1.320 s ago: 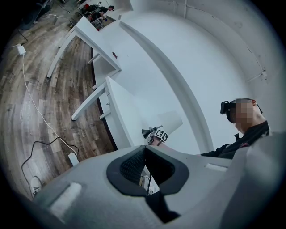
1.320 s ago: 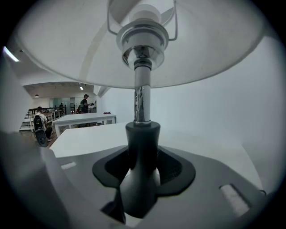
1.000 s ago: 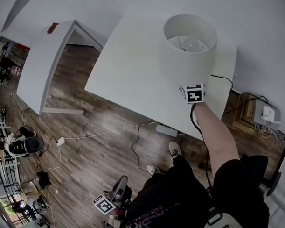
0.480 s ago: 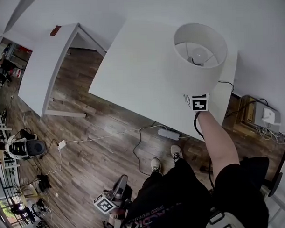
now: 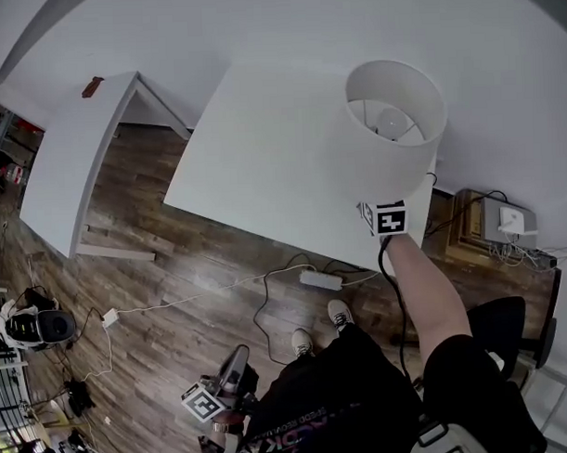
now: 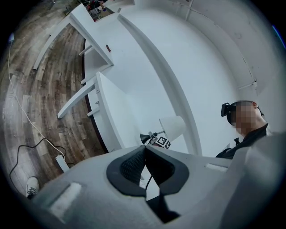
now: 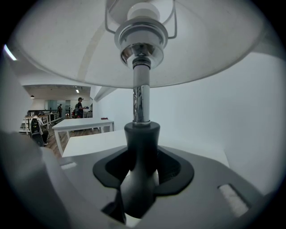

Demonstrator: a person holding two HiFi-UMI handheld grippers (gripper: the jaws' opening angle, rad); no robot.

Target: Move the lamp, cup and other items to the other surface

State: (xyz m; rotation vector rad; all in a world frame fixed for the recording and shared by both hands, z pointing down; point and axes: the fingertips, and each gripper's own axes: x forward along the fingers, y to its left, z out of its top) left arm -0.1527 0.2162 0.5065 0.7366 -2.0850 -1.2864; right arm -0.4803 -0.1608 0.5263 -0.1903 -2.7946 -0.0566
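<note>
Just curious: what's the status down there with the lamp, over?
Right gripper shut on lamp; left gripper shut, empty. Lamp upright over white table. Nothing seen in the way.

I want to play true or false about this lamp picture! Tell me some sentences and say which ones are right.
1. The right gripper grips the lamp by its dark stem. True.
2. The lampshade is black. False: it is white.
3. The left gripper holds a cup. False: its jaws are together with nothing between them.
4. The floor is made of wooden planks. True.
5. The power strip lies on the white table. False: it lies on the floor.
</note>
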